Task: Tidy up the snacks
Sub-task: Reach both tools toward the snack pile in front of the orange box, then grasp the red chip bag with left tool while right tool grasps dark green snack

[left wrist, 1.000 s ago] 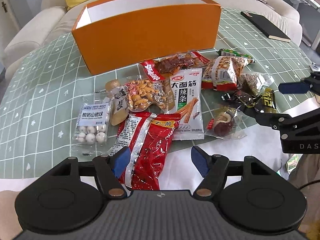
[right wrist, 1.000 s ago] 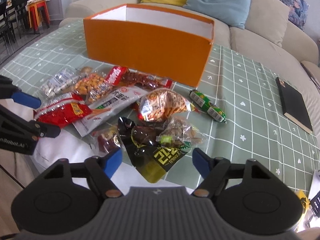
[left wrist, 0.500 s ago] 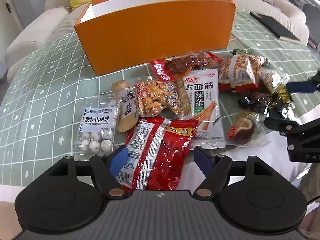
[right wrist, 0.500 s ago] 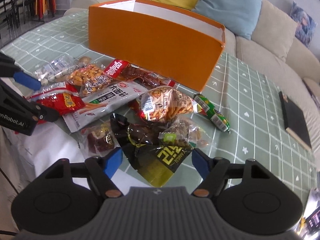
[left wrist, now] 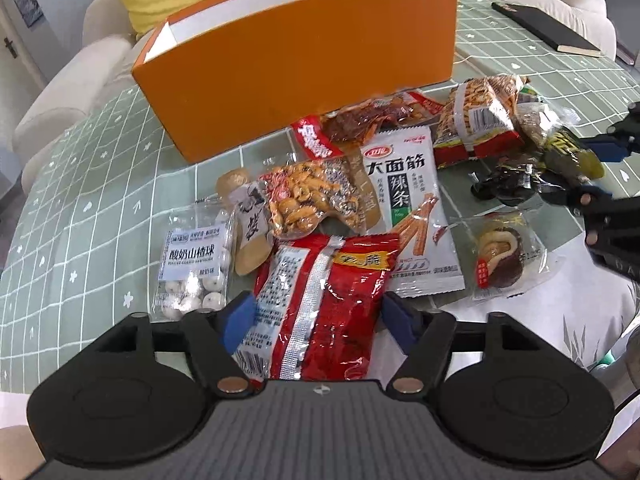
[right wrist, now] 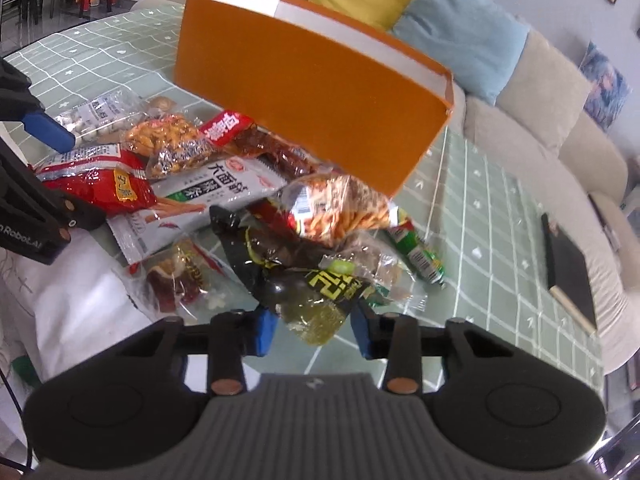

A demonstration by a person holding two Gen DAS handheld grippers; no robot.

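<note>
An orange box (left wrist: 296, 64) with a white inside stands open at the back of the table; it also shows in the right wrist view (right wrist: 312, 92). Several snack packets lie in front of it. My left gripper (left wrist: 318, 322) is open, its jaws on either side of the near end of a red packet (left wrist: 320, 296). My right gripper (right wrist: 312, 330) is open, its jaws on either side of the near end of a black and yellow packet (right wrist: 316, 292). A white spicy-strip packet (left wrist: 408, 208) and a peanut packet (left wrist: 308, 200) lie in the middle.
A green checked tablecloth (left wrist: 92, 208) covers the table. A black notebook (right wrist: 568, 268) lies at the right. A green sausage stick (right wrist: 420, 256) lies right of the pile. A sofa with yellow and blue cushions (right wrist: 452, 36) stands behind.
Both grippers have moved forward and down toward the pile. The red packet now lies between the left jaws, the black and yellow packet between the right jaws, which have narrowed.
</note>
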